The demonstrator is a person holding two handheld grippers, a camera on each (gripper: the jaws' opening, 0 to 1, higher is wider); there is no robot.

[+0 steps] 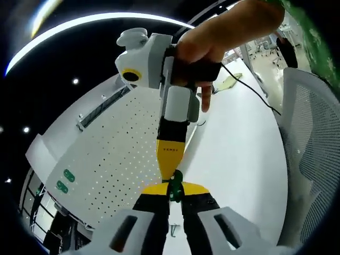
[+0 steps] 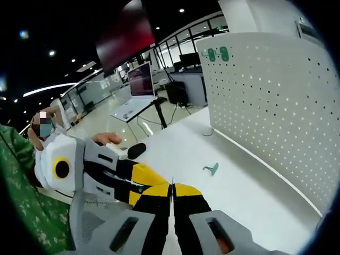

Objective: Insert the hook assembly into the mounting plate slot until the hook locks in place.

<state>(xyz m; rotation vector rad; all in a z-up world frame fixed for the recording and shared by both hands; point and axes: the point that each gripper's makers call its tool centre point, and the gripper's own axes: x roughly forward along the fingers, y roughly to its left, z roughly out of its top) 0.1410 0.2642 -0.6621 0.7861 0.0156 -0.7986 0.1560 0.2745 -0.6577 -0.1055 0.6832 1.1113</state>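
Hook assembly (image 1: 176, 192) sits pinched between both grippers' closed fingers, well short of the pegboard (image 1: 114, 154), insertion not yet started.

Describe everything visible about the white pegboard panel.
The pegboard panel is a white board, seemingly metal or plastic, covered with a regular grid of small holes. It stands upright along the far edge of the white table. Two small green hooks sit side by side near one corner. A third green hook lies apart on the table in front. Neither gripper touches the panel.
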